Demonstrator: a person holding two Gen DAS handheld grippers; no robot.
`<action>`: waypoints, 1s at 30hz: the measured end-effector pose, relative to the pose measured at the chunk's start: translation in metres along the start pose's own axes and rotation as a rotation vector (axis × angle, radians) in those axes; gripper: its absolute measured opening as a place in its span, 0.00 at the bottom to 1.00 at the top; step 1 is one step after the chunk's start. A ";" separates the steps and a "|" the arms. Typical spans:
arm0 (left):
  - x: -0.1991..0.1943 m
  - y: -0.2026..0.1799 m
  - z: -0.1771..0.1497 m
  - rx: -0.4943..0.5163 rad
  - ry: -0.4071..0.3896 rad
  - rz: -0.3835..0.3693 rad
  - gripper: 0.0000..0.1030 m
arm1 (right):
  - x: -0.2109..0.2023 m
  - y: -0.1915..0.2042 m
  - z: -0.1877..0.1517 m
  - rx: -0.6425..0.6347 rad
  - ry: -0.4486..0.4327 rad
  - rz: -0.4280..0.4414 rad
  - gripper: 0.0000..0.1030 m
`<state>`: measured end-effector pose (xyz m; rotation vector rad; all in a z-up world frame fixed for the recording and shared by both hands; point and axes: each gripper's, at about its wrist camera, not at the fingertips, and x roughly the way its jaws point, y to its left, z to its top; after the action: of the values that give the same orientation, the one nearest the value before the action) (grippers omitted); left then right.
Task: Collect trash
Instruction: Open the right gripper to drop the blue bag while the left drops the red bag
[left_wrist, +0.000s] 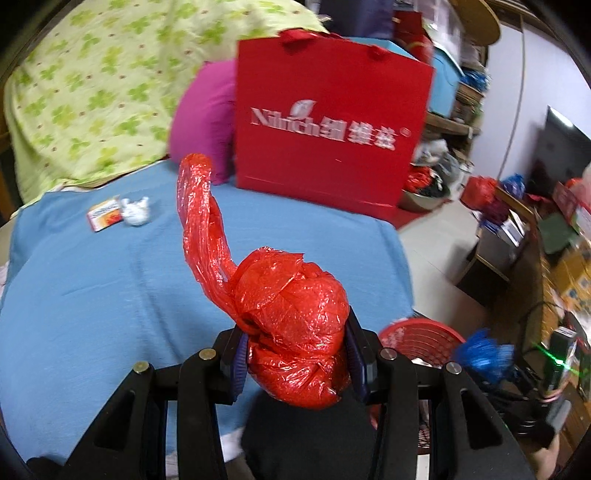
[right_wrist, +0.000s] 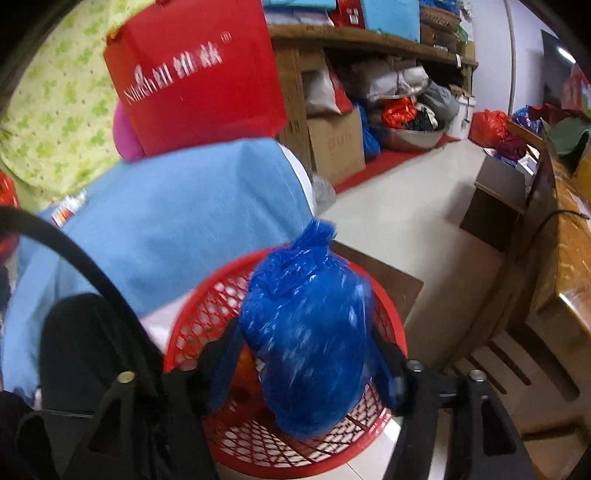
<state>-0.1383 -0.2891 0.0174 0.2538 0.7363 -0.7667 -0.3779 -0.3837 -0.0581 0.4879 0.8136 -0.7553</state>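
Drop-off stage, judging by blue bag (right_wrist: 306, 332) pinched in right gripper (right_wrist: 306, 354) directly over red basket (right_wrist: 207, 321), red bag (left_wrist: 291, 332) clamped in left gripper (left_wrist: 295, 354) above blue-sheeted bed (left_wrist: 110, 288); next, releasing blue, then swinging red across.

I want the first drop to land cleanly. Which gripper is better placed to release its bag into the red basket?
Right. The right gripper holds the blue bag directly above the red basket. The left gripper holds the red bag over the blue bed cover, the basket off to its right.
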 end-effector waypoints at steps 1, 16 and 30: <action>0.001 -0.006 -0.001 0.011 0.004 -0.007 0.45 | 0.000 -0.002 0.000 0.006 0.000 -0.002 0.73; 0.041 -0.091 -0.024 0.167 0.161 -0.196 0.45 | -0.099 -0.013 0.030 0.053 -0.358 -0.107 0.79; 0.063 -0.123 -0.030 0.230 0.274 -0.296 0.79 | -0.137 -0.008 0.047 0.070 -0.466 -0.075 0.79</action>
<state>-0.2099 -0.3956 -0.0417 0.4712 0.9579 -1.1146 -0.4242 -0.3630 0.0773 0.3249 0.3730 -0.9254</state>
